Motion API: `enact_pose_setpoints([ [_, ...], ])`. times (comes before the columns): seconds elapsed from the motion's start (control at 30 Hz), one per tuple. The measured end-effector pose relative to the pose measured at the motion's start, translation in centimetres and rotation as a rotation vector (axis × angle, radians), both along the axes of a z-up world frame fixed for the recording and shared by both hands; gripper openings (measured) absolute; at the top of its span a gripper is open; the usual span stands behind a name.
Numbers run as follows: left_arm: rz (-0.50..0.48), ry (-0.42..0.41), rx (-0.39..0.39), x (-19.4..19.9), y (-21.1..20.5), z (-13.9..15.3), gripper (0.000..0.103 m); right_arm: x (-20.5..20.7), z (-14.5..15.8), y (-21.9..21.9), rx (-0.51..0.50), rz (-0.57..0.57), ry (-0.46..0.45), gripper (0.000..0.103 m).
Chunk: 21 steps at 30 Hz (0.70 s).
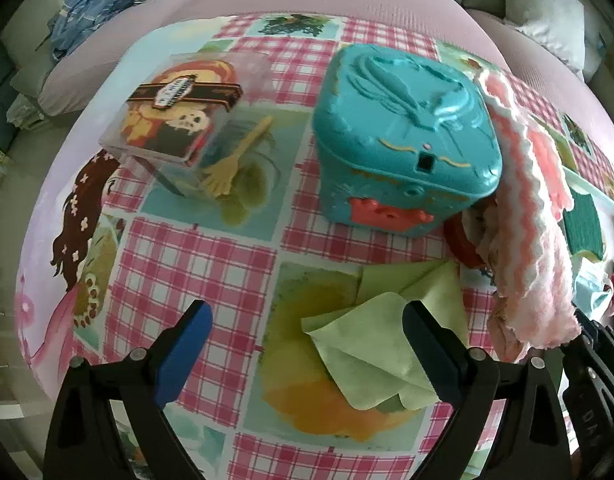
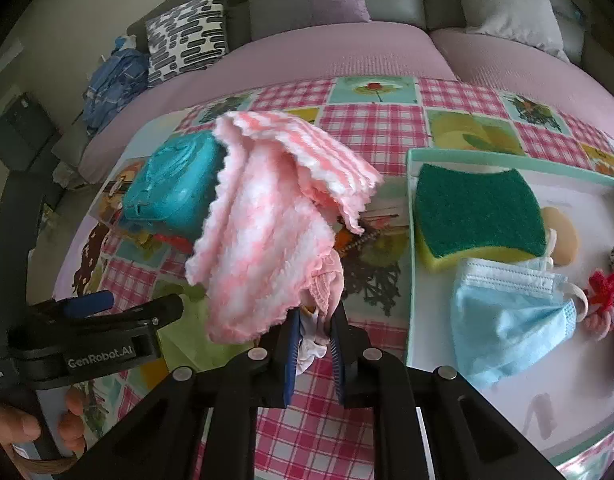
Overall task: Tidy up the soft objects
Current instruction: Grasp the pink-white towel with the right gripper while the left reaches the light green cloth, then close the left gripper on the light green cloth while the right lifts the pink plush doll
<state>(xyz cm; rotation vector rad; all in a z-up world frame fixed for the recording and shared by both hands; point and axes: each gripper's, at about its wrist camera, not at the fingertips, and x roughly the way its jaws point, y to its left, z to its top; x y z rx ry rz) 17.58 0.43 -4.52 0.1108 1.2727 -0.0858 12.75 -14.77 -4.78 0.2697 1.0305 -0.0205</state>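
Note:
A fluffy pink-and-white cloth hangs bunched above the table, and my right gripper is shut on its lower end together with some pink frilly fabric. The same cloth drapes down at the right of the left wrist view, beside a teal plastic box. My left gripper is open above the patterned tablecloth. A folded light green cloth lies on the table between its fingers, close to the right finger, with no pad pressing on it.
A white tray at the right holds a green-and-yellow sponge, a blue face mask and a small red knitted piece. A clear box with a wooden fork stands far left. A sofa with cushions lies beyond.

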Motion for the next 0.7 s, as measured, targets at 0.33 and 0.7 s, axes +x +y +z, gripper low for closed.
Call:
enact_pose_setpoints([
  [0.33,-0.074,0.031,0.010,-0.6,-3.6,-1.9,0.096,-0.2,-0.2,-0.6,0.018,-0.018,0.014,0.016],
  [0.7,-0.130,0.060,-0.023,-0.8,-7.1,-3.5,0.095,-0.1,-0.4,-0.7,0.030,-0.027,0.026,0.016],
])
